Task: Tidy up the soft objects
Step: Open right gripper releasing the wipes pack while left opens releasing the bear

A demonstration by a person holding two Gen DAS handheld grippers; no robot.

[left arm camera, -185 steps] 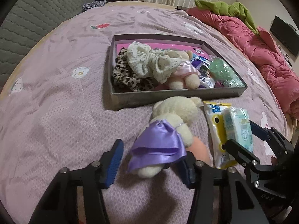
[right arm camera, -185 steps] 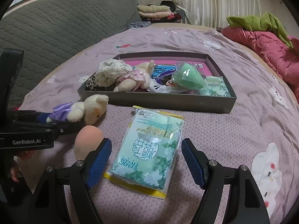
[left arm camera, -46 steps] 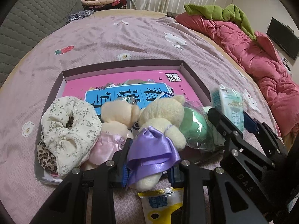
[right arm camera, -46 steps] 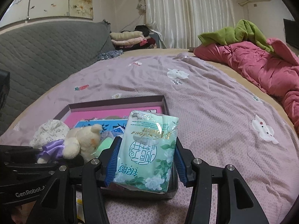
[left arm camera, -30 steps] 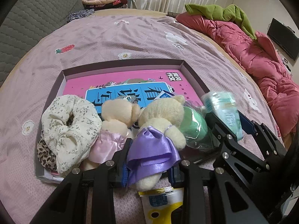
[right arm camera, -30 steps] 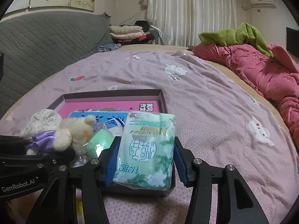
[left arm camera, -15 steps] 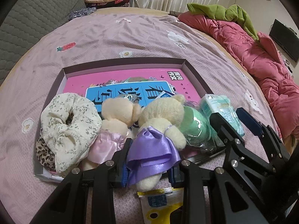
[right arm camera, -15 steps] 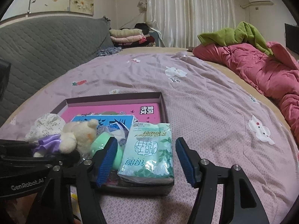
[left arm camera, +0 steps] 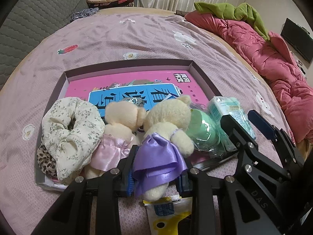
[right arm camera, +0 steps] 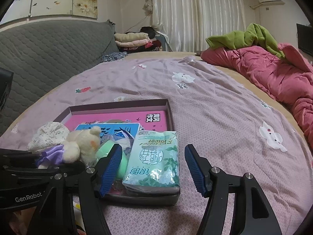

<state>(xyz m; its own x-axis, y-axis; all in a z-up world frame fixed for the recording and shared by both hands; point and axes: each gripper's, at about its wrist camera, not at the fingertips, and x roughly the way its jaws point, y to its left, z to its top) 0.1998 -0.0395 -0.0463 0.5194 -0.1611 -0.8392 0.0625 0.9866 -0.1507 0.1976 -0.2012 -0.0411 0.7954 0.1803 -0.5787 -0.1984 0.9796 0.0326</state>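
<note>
A home bedroom: bed [right arm camera: 225, 105], pink quilt [right arm camera: 273, 78], curtains [right arm camera: 195, 15].

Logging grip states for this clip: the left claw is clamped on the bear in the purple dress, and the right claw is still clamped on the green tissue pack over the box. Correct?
Not quite. The left claw is clamped on the bear in the purple dress, but the right claw has let go: in the right wrist view its pads stand clear of the green tissue pack, which rests on the box.

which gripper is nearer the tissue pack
Right. The right gripper has open jaws on either side of the tissue pack; the left gripper grips the purple-dress teddy bear beside it.
</note>
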